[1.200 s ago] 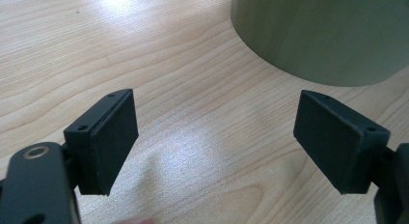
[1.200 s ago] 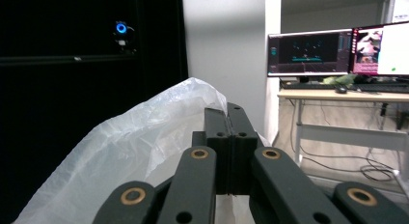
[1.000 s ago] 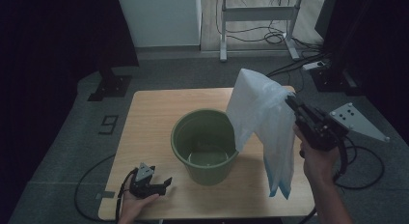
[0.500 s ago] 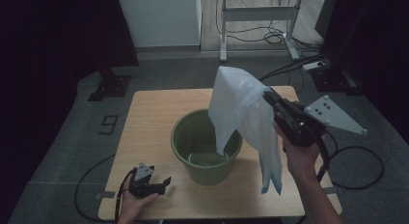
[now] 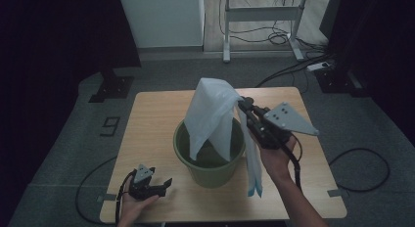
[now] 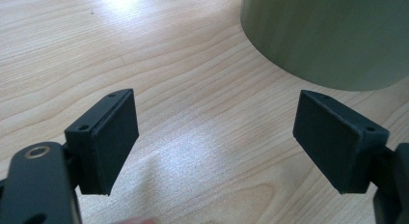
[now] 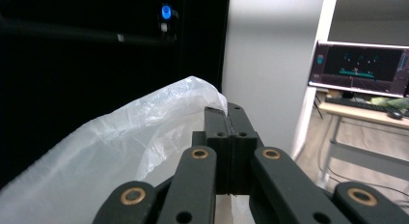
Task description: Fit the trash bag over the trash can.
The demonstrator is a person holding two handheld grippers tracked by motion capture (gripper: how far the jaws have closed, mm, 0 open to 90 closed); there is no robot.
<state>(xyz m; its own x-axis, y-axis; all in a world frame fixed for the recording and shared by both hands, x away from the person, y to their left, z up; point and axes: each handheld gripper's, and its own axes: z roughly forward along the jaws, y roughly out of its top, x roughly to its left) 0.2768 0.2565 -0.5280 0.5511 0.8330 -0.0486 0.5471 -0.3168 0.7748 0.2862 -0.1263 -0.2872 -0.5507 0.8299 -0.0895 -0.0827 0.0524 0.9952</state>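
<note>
Above round green plastic bucket (image 5: 209,153), translucent white plastic bag (image 5: 215,117) hangs long axis vertical, pinched in right gripper (image 5: 241,103), draping over bucket's right rim. Left gripper (image 5: 166,184), jaws apart, rests left of bucket.

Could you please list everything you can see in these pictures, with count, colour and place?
Plastic bag: one, white translucent, hanging over the bucket, pinched at its top edge.
Bucket: one, green, middle of the table.
Table: one, light wood, centre of the room.
Desk frame: one, white, on the floor behind the table.
Monitor: one, lit, on a far desk in the right gripper view.
Left hand-held gripper: one, black, jaws open, resting at the table's near left edge.
Right hand-held gripper: one, black, shut on the plastic bag, above the bucket.
</note>
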